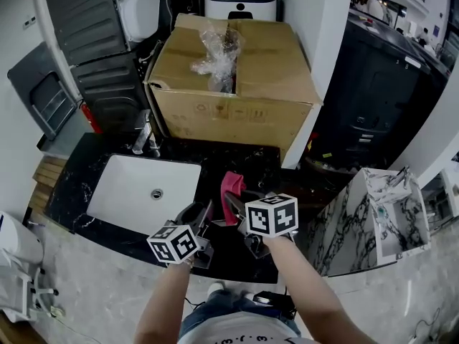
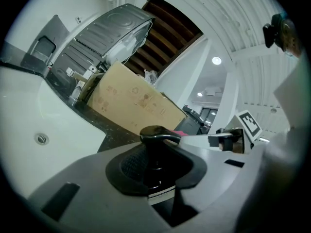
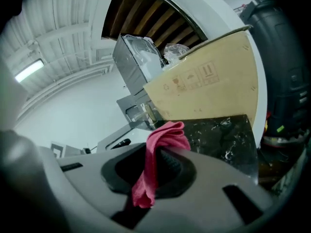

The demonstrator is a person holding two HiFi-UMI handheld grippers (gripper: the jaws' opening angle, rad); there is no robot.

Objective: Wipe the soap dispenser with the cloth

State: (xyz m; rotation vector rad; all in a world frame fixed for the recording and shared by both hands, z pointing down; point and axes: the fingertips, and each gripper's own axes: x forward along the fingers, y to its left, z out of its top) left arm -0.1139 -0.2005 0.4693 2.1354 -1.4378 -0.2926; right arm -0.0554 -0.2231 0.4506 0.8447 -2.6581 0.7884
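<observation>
Left gripper (image 2: 156, 166) clamping upright soap dispenser (image 2: 155, 134) (spout rightward); right gripper (image 3: 153, 171) pinching cloth (image 3: 166, 136).

- Head view: from above the person, looking steeply down on the black counter (image 1: 244, 165), the sink (image 1: 129, 185) and the cardboard box (image 1: 237, 84).
- Left gripper view: close behind the soap dispenser (image 2: 155, 136), facing roughly level over the sink toward the box.
- Right gripper view: close behind the cloth (image 3: 165, 136), seemingly rolled sideways, facing the same box and counter.

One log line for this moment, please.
left hand-held gripper: shut on soap dispenser | right hand-held gripper: shut on pink cloth | location: over black counter beside white sink | wiping contact: cannot tell
</observation>
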